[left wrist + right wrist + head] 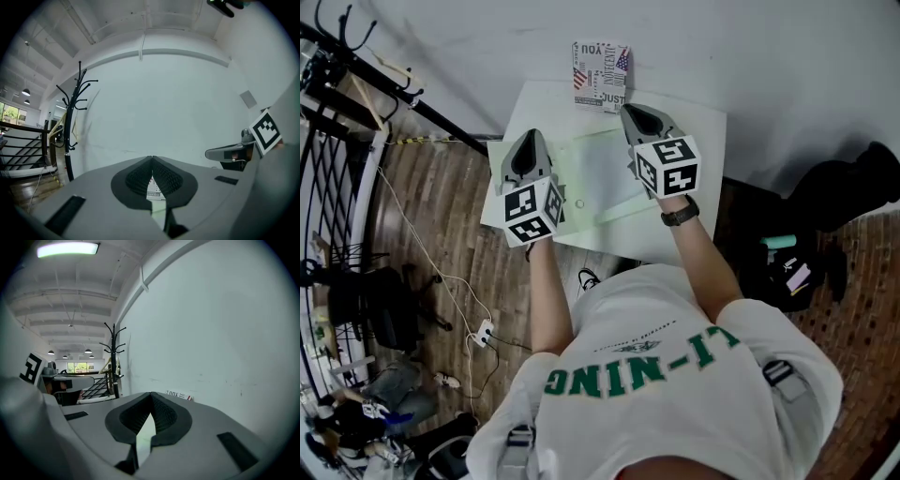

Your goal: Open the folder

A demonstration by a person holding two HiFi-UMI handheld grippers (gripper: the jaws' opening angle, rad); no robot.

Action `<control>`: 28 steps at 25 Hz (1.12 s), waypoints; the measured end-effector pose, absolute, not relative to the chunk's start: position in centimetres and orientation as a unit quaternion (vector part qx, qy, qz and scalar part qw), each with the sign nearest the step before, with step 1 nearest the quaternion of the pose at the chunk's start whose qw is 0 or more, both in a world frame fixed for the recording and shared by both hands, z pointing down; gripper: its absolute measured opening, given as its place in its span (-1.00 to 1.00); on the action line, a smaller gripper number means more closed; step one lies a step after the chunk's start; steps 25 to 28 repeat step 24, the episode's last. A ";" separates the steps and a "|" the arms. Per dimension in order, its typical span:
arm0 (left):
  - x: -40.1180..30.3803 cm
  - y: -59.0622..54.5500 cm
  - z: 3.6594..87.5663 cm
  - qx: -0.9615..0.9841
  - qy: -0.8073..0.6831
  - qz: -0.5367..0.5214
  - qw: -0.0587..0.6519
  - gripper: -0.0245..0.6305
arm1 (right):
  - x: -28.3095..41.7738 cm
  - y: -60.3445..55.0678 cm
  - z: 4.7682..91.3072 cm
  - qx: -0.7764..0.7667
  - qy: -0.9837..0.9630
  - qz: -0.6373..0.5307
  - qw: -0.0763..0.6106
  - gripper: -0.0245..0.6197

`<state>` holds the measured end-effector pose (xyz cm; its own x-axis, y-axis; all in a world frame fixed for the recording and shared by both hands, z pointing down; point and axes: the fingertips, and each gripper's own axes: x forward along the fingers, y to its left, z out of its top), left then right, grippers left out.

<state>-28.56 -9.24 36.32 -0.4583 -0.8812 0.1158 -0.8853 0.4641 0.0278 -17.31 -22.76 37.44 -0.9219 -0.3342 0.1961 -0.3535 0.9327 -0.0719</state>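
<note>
Left gripper view: the left gripper (152, 158) has its ribbed pads (140, 178) brought together at the tips, with nothing pinched between them. Right gripper view: the right gripper (151, 393) likewise has its jaws closed on nothing. Both are held above the table, tips aimed toward the wall. Beneath and between the two sets of fingertips lies the pale green folder (592, 173), flat on the white table (544, 108). Beyond the fingertips, against the wall, stands a printed box (601, 75). Left of the left fingertips, a black coat stand (71, 122) rises from the wooden floor (422, 234).
</note>
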 end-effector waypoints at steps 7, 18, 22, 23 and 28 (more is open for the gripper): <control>-28.1 -8.9 35.7 0.522 -0.851 0.023 0.049 -0.88 | -16.8 -22.1 36.4 0.186 -0.978 0.050 0.077 -0.88; -26.7 -7.1 35.2 0.521 -0.851 -0.002 0.061 -0.88 | -16.8 -18.6 37.1 0.166 -0.982 0.053 0.075 -0.88; -27.3 -6.4 36.2 0.517 -0.854 0.033 0.057 -0.88 | -16.8 -18.5 37.8 0.168 -0.981 0.056 0.077 -0.88; -27.6 -6.1 36.7 0.514 -0.854 0.045 0.059 -0.88 | -16.9 -18.5 38.1 0.168 -0.981 0.057 0.079 -0.88; -28.0 -5.7 37.3 0.512 -0.855 0.058 0.062 -0.85 | -16.9 -18.4 38.5 0.169 -0.981 0.058 0.082 -0.88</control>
